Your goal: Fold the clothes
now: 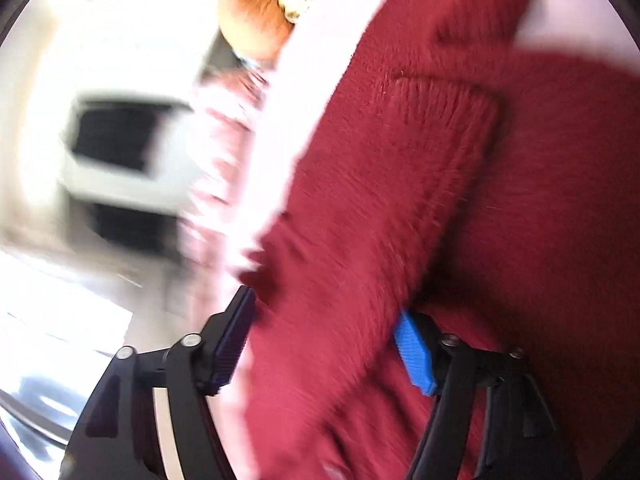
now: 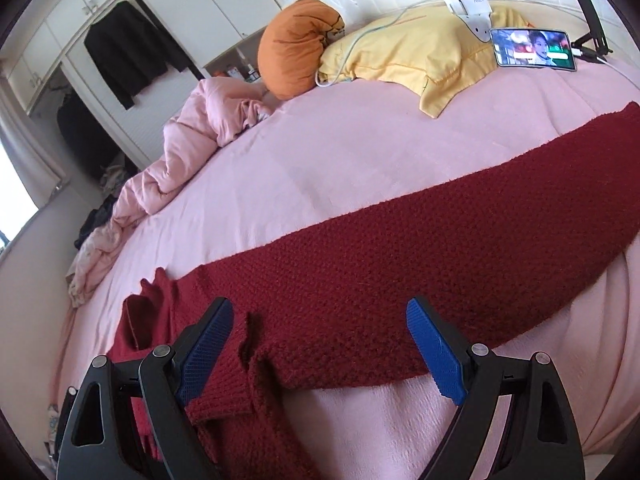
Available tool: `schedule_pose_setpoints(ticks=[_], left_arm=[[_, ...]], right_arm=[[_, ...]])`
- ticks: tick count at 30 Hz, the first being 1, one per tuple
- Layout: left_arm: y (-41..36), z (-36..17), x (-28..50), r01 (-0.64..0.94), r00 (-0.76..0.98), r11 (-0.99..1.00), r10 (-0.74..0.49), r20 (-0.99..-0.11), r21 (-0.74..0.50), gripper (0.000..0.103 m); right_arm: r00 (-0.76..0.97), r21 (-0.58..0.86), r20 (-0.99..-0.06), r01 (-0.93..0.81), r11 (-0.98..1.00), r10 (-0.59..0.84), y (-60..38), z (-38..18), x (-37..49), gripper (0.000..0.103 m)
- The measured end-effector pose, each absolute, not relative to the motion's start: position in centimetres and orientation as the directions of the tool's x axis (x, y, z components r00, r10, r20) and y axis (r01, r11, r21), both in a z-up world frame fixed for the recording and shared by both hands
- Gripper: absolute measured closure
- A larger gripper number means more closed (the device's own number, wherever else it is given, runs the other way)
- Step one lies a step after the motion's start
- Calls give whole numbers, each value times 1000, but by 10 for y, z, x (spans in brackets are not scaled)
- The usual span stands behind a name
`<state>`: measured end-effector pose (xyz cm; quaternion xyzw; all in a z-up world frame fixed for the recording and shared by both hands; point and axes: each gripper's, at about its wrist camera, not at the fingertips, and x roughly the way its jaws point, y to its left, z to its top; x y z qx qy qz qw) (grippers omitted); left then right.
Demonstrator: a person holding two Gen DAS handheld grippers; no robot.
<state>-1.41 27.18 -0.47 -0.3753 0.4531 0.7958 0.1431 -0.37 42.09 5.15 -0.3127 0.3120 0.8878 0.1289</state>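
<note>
A dark red knitted garment (image 2: 400, 240) lies spread in a long band across the pink bed cover (image 2: 280, 168), with a sleeve or edge bunched near the bed's front left. My right gripper (image 2: 320, 344) hovers open just above the garment's near edge, its blue pads (image 2: 436, 356) wide apart. The left wrist view is blurred by motion. There the red garment (image 1: 400, 200) fills most of the frame and a fold of it runs between the spread fingers of my left gripper (image 1: 324, 344), which is open.
An orange cushion (image 2: 300, 44) and a yellow pillow (image 2: 412, 52) lie at the head of the bed, with a phone (image 2: 534, 48) on a stand and white cables. A crumpled pink duvet (image 2: 180, 152) lines the left side. White wardrobes (image 2: 160, 0) stand behind.
</note>
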Motion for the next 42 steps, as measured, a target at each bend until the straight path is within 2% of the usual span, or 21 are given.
schedule_pose_setpoints(ticks=[2,3,5,6,9,11,16,18,22,26,27,28,29,33,34,36,40,42], left_arm=[[244,21,-13,-636,-491,-709,68,-868,304,19],[220,29,-14,-621,-426,-767,157,-891,161,19],[164,38,-20,-522,-397,-853,249,-883,-6,19],[136,42,-23,-464,-392,-882,291,-873,-85,19],[55,38,-34,-269,-422,-925,364,-831,-269,19],[1,34,-41,-133,-451,-913,402,-797,-385,19],[-133,24,-59,195,-547,-746,456,-702,-637,19],[-149,15,-65,184,-549,-692,517,-656,-699,19],[-160,7,-67,79,-552,-773,492,-673,-630,19],[-168,8,-70,89,-601,-800,432,-672,-593,19],[-172,5,-72,95,-610,-795,429,-666,-599,19],[-177,1,-76,100,-620,-790,427,-659,-605,19],[-174,-1,-83,99,-620,-794,421,-662,-599,19],[-167,-3,-98,96,-619,-812,405,-673,-576,19],[-168,-4,-98,97,-621,-807,409,-669,-583,19],[-172,-6,-98,100,-628,-792,419,-656,-602,19],[-174,-7,-97,102,-634,-785,422,-648,-611,19],[-174,-6,-95,101,-636,-788,418,-649,-607,19]], right_arm=[[-775,479,-631,-414,-774,24,419,51,-4,15],[-779,489,-627,-401,-775,7,418,50,-4,15],[-789,535,-611,-354,-767,-62,415,48,-7,15],[-792,589,-593,-305,-748,-144,413,44,-9,15],[-754,772,-498,-160,-615,-429,404,28,-18,15],[-690,862,-435,-133,-489,-579,393,12,-25,15],[-637,923,-383,-233,-306,-669,376,-15,-29,15],[-630,899,-437,-279,-338,-641,374,-13,-33,15],[-643,854,-521,-392,-344,-562,380,-16,-51,15],[-641,808,-590,-470,-356,-491,379,-15,-68,15],[-645,799,-601,-478,-365,-472,377,-12,-69,18],[-651,794,-607,-472,-383,-456,374,-7,-68,46],[-653,798,-600,-451,-401,-461,370,-4,-69,87],[-620,796,-596,-375,-475,-510,347,5,-80,90],[-613,783,-609,-363,-505,-503,341,15,-87,90],[-627,799,-579,-306,-518,-521,327,40,-103,91],[-646,829,-456,-57,-556,-612,275,137,-134,91],[-649,836,-355,102,-540,-673,252,195,-140,91]])
